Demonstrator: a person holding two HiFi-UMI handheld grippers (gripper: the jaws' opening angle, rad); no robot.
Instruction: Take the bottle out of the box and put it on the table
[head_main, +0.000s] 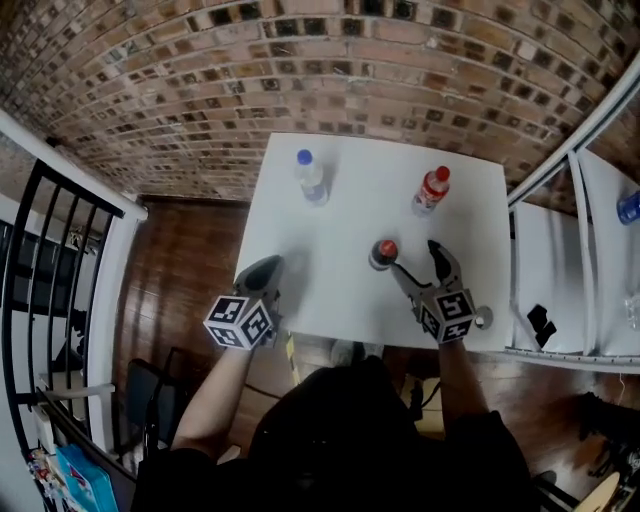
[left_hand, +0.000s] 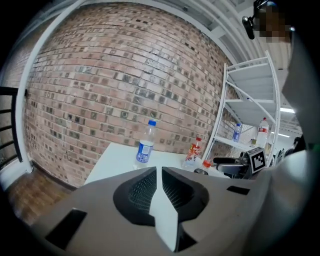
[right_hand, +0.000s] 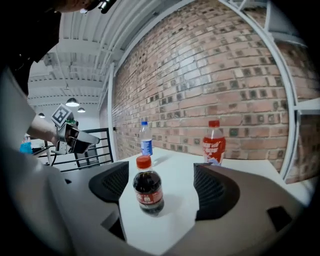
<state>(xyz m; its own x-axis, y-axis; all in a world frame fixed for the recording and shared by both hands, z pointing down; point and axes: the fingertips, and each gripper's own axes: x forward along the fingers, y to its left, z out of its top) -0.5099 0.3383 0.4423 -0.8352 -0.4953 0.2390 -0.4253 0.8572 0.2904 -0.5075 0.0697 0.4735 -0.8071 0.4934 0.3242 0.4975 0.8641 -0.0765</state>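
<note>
between open right hand-held gripper (right_hand: 161, 172) pads (right_hand: 212, 190), squat dark bottle (right_hand: 148, 187); left one (left_hand: 159, 172) closed

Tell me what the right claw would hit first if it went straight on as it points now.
Most likely the small dark cola bottle, standing on the white table between the open jaws of the right claw. Nothing else lies before it, though depth is unclear.

At right edge, shelf bottle (head_main: 629, 207) partial; cola bottle (left_hand: 203, 167) half behind left tongs (left_hand: 159, 172)
</note>
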